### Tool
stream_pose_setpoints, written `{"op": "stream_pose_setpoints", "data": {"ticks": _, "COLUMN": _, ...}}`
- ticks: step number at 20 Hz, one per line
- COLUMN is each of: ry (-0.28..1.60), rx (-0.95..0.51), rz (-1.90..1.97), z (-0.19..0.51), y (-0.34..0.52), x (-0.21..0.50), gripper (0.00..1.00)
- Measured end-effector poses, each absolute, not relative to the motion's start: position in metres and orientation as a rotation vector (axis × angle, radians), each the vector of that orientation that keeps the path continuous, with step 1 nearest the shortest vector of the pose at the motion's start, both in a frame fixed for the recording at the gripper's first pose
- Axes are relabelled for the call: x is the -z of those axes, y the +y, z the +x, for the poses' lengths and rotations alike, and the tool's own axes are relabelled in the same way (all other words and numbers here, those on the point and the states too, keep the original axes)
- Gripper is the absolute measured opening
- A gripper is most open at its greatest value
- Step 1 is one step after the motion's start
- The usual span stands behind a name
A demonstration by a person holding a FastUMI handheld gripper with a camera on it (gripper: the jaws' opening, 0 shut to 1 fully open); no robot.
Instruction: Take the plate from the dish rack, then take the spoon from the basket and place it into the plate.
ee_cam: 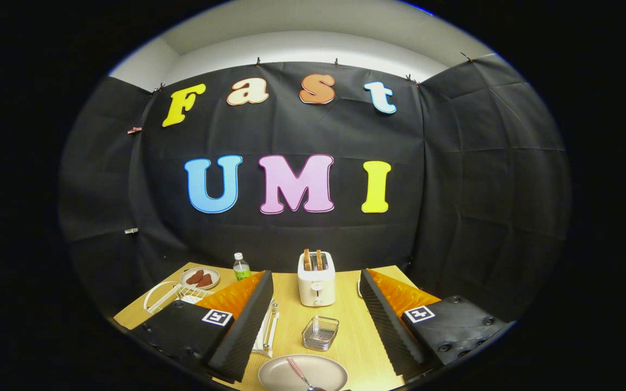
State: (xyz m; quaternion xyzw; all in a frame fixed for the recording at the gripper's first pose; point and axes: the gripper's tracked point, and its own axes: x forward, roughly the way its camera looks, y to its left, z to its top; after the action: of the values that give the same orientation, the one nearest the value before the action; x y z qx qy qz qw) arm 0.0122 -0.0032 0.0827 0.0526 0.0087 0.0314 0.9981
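Wide apart, my gripper (315,326) fingers hold nothing. Low in the frame between them lies the round beige plate (324,372) with the pink-handled spoon (298,371) in it. At left, I see a white dish rack (174,296); mid-frame, a clear basket (320,333), a white toaster (316,278) on the wooden table (354,326).

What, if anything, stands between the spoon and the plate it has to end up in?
Nothing visible does: the spoon already lies in the plate, between the open gripper fingers and nearer than the wire basket. The fingers hold nothing.
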Motion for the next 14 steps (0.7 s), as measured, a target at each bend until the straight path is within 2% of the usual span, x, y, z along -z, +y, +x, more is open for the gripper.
{"op": "stream_pose_setpoints", "data": {"ticks": 14, "ry": 0.016, "rx": -0.092, "rz": 0.09, "z": 0.018, "y": 0.021, "x": -0.085, "gripper": 0.98}}
